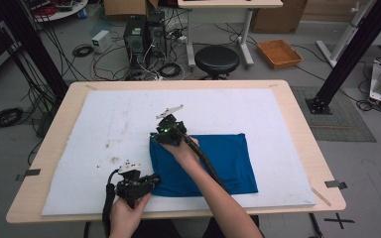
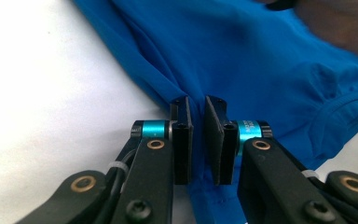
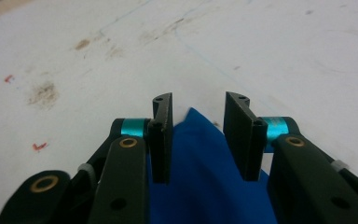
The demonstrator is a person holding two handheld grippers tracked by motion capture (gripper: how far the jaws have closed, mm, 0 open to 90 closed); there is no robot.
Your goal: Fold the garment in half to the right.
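On a stained white mat, blue cloth: left gripper pinches its seven-o'clock edge, right gripper spread at eleven.

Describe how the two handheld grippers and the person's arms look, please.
Both the left gripper and the right gripper are black, with flat rectangular jaws, turquoise metal collars, brass-coloured pivot rings and white zip ties. A thick black cable trails from each. A grey three-cornered plate tops the right one. The forearms are bare, without sleeves.
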